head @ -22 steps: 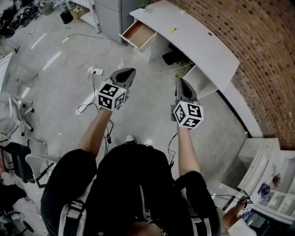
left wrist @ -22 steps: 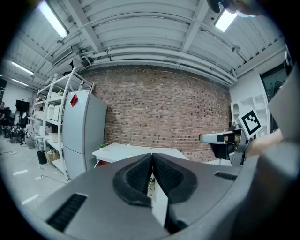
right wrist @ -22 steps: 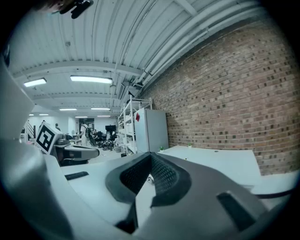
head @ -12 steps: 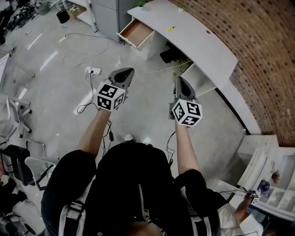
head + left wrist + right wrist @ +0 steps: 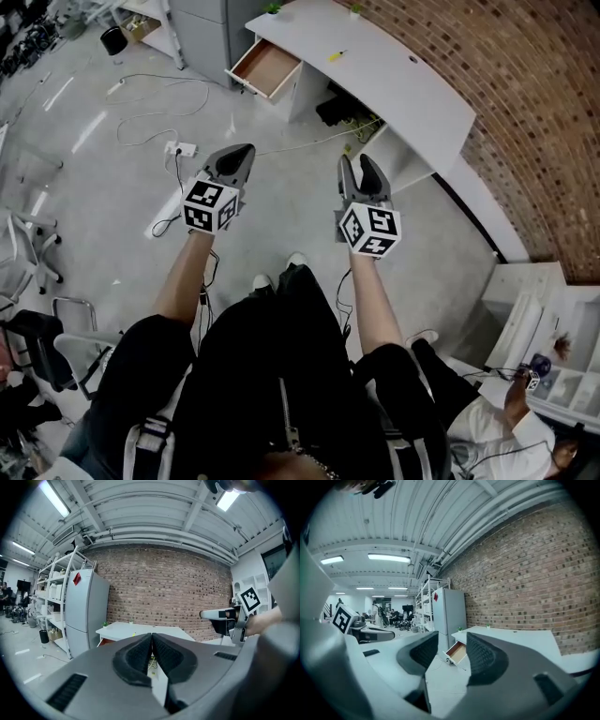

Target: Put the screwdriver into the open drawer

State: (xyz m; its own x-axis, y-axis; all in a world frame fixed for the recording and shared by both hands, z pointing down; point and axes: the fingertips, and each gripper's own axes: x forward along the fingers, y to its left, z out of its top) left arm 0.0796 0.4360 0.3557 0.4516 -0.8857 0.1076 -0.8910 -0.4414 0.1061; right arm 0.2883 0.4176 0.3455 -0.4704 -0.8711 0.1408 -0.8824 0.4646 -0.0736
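We aim both empty tools toward the distant screwdriver [image 5: 335, 56]: left tool [image 5: 242, 153] pinched together, right tool [image 5: 358, 166] partly spread, ready to grasp it.

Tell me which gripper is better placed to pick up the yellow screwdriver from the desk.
Probably the right gripper: its jaws stand apart and empty, and the head view shows it nearer the screwdriver on the desk. The left gripper has its jaws together. Neither has reached the desk yet.
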